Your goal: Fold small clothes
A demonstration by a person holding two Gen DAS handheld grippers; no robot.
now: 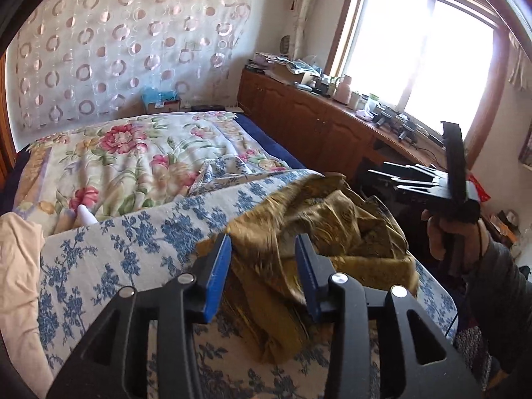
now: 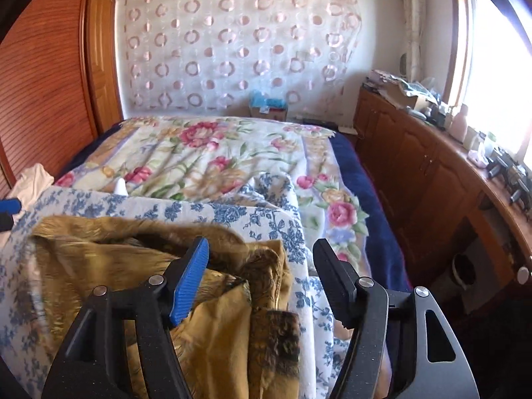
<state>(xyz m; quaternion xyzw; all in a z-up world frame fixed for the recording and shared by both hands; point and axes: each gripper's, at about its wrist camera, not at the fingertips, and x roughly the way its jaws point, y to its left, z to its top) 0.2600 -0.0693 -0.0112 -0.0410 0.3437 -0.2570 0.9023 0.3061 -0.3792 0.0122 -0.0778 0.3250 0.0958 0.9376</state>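
Still at the opening step, nothing folded: crumpled golden garment (image 1: 319,219) heaped on the blue-flowered cloth (image 1: 139,232), left claw (image 1: 263,252) partly open and right claw (image 2: 262,266) wide above it, both empty; next, seizing two edges and spreading flat.

Bed (image 2: 352,179); golden garment (image 2: 212,329) on blue-flowered cloth (image 2: 232,214).

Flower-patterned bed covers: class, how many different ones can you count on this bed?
2. The blue-flowered cover lies nearest, under the crumpled golden garment. The pink-flowered cover spreads behind it toward the wall. Others may lie hidden beneath.
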